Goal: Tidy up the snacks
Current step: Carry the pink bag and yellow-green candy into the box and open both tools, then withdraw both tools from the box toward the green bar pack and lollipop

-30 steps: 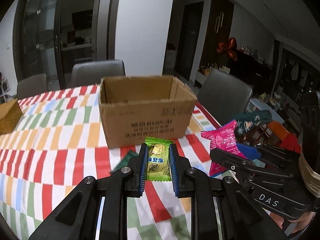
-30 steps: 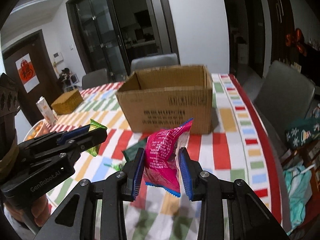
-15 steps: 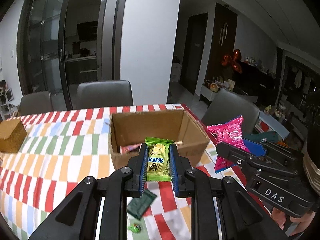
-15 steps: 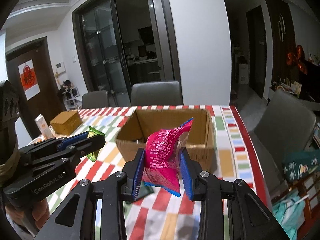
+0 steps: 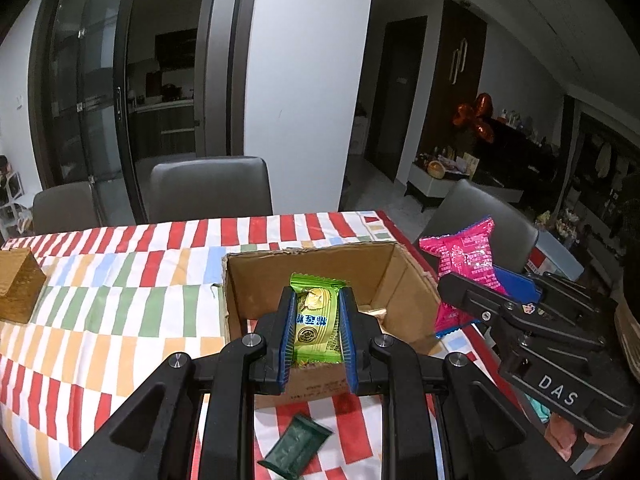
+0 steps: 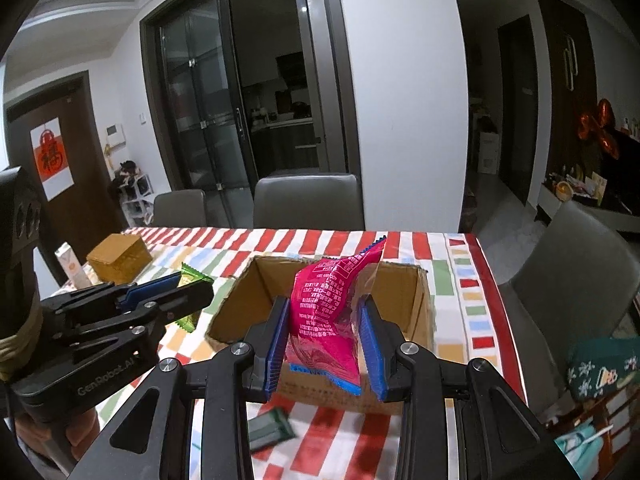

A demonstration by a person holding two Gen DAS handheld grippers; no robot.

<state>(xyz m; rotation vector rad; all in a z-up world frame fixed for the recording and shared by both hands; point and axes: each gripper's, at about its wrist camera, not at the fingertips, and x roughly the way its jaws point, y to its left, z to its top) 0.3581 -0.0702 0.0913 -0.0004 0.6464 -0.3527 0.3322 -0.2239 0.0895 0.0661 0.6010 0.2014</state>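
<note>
An open cardboard box (image 5: 394,280) (image 6: 414,300) stands on the striped tablecloth. My left gripper (image 5: 316,320) is shut on a green snack packet (image 5: 314,326) and hangs over the box's near wall. My right gripper (image 6: 326,340) is shut on a pink snack bag (image 6: 330,312), also above the box's near edge. In the left wrist view the right gripper (image 5: 490,280) with the pink bag (image 5: 464,264) sits at the box's right side. In the right wrist view the left gripper (image 6: 176,292) with the green packet (image 6: 192,280) sits left of the box. Some packets lie inside the box.
A dark green packet (image 5: 296,446) (image 6: 270,428) lies on the cloth in front of the box. A golden box (image 5: 18,284) (image 6: 118,260) and a small carton (image 6: 72,266) stand at the left. Grey chairs (image 5: 208,188) line the far side and right edge.
Both grippers have risen and moved forward with their packets, from in front of the box to over its near edge; the box's inside now shows. Neither grip has changed.
</note>
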